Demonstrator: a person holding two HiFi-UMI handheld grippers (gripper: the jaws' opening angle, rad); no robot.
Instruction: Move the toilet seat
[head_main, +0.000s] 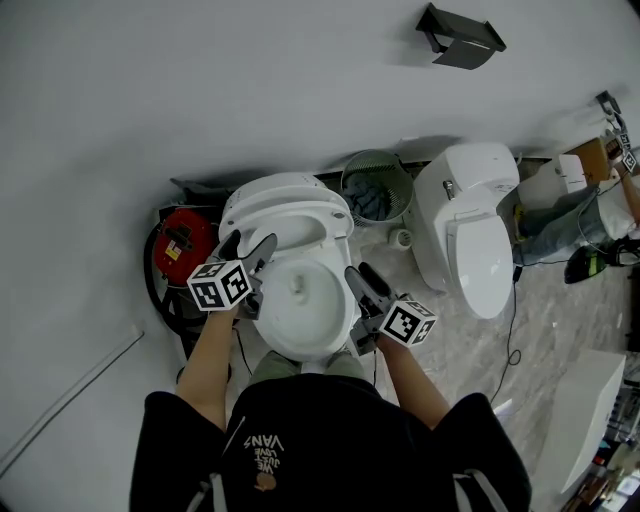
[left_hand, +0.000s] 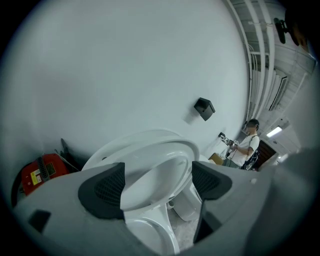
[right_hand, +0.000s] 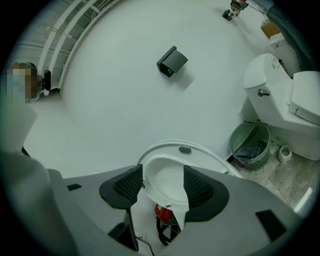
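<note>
Evidently both stand apart: the left claw (left_hand: 157, 184) has the raised seat (left_hand: 150, 150) between its pads, the right claw (right_hand: 163, 187) likewise, neither visibly clamping it.

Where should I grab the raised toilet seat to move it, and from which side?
I'd grip the toilet seat on its thin ring, partway up a side. It stands raised, leaning back behind the bowl, so come edge-on from beside the bowl, one jaw before the ring and one behind.
</note>
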